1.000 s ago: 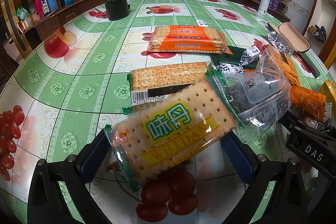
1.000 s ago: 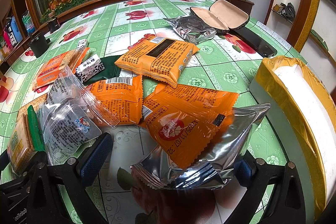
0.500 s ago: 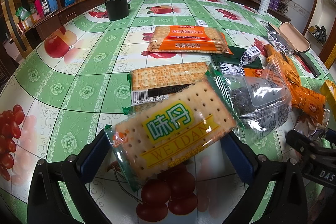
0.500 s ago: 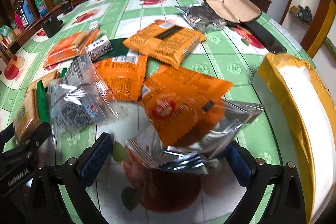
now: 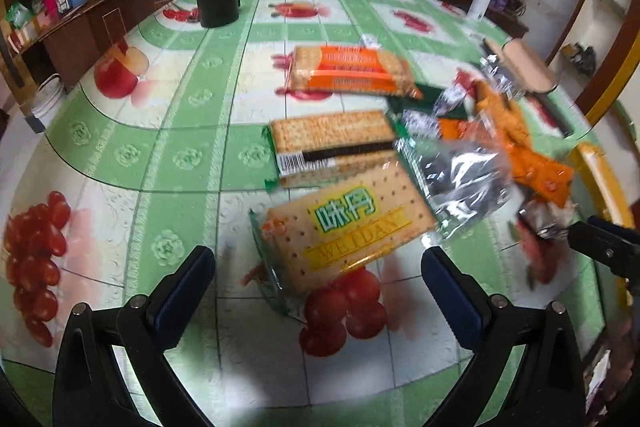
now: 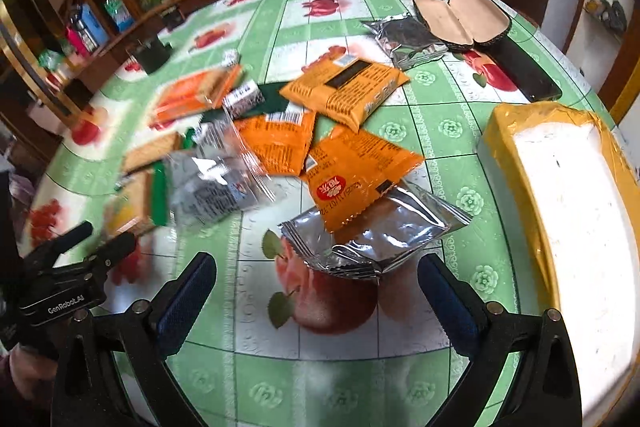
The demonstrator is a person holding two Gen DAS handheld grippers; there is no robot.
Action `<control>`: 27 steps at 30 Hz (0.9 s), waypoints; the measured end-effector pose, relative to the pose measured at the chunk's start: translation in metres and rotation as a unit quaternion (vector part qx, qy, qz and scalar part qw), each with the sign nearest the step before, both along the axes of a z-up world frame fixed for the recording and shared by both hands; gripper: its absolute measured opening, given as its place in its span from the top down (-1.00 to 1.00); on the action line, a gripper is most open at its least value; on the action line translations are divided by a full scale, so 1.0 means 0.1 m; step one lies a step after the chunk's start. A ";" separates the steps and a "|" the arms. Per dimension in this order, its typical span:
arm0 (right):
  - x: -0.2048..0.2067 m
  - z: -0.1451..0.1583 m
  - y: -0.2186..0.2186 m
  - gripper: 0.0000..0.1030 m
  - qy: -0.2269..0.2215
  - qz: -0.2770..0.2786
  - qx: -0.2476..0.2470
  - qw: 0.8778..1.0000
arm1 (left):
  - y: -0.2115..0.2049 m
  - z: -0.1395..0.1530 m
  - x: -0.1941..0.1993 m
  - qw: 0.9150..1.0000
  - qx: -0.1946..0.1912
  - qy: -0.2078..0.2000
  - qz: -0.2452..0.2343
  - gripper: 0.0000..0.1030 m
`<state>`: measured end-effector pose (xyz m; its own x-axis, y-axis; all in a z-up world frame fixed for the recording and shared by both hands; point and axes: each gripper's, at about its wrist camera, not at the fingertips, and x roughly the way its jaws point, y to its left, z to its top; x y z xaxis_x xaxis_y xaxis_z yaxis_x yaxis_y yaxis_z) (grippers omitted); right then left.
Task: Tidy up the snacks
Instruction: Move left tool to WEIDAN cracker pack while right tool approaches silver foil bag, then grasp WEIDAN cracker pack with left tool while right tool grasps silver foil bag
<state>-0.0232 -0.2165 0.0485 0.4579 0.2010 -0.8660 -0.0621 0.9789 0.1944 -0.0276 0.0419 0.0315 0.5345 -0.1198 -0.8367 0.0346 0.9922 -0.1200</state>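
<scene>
Left hand-held gripper (image 5: 318,267) spread wide, holding nothing, poised just short of the Weidan cracker pack (image 5: 344,227), which lies tilted on the surface (image 5: 180,163). Second cracker pack (image 5: 332,143) just behind it, barcode showing; orange cracker pack (image 5: 348,71) farther back. Clear bag (image 5: 456,179) of dark contents touching the Weidan pack's right end. Right hand-held gripper (image 6: 316,279) likewise wide and empty, just short of a silver pouch (image 6: 376,231). Orange packet (image 6: 360,167) overlapping the pouch's upper edge; two more orange packets (image 6: 344,91) behind, one (image 6: 276,139) to the left. Yellow-taped box (image 6: 568,195) at right, apart from the snacks. Open glasses case (image 6: 460,15) and second silver pouch (image 6: 408,39) at the far side. Motion blur on left-hand items.
</scene>
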 end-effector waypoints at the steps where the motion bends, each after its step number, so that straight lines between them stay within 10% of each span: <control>1: 0.00 0.01 -0.03 -0.98 0.002 -0.004 0.011 1.000 | 0.03 0.03 -0.01 1.000 -0.008 -0.002 -0.004 -0.99; 6: 0.03 0.06 -0.16 -0.96 0.009 -0.020 0.036 0.999 | 0.13 0.08 0.03 0.999 -0.026 0.008 -0.019 -0.37; 18: -0.13 0.15 -0.34 -0.96 0.000 -0.040 0.058 0.997 | 0.17 -0.06 0.39 0.993 -0.072 0.075 -0.063 -0.50; 27: -0.19 0.15 -0.42 -0.96 0.006 -0.042 0.070 0.997 | -0.05 0.18 -0.33 0.979 -0.092 0.070 -0.171 -0.51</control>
